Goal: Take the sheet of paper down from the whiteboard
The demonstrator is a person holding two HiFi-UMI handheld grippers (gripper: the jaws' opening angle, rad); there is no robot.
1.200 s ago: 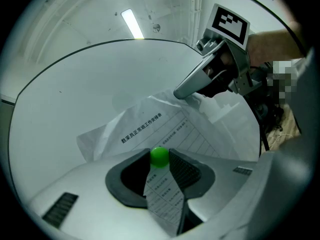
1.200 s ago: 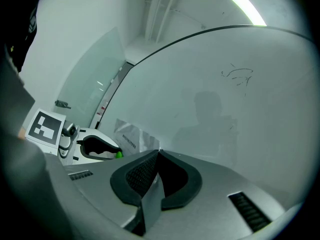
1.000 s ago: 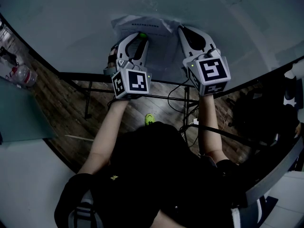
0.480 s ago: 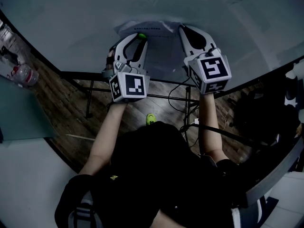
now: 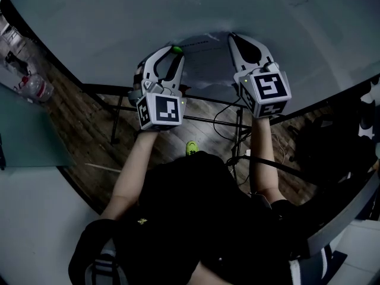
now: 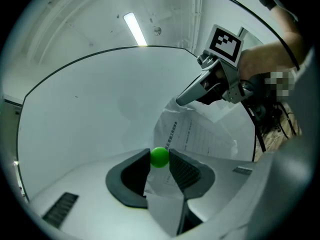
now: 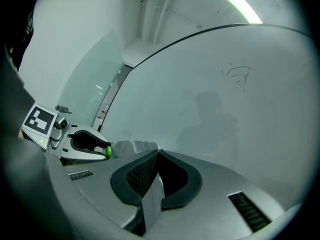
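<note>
Removal of the small green ball-shaped magnet (image 6: pixel 159 157) appears to be the step in hand. The left gripper (image 5: pixel 176 51) pinches this magnet between its jaw tips, close against the large white whiteboard (image 5: pixel 178 10); whether it has lifted clear cannot be told. The right gripper (image 7: pixel 156 154) has its jaws pressed together on one edge of the creased white printed sheet of paper (image 6: pixel 200 134). The sheet lies low on the whiteboard between the two grippers and bows away from the surface. Next move, as judged: carry the magnet aside, then draw the sheet off with an even pull to avoid tearing
</note>
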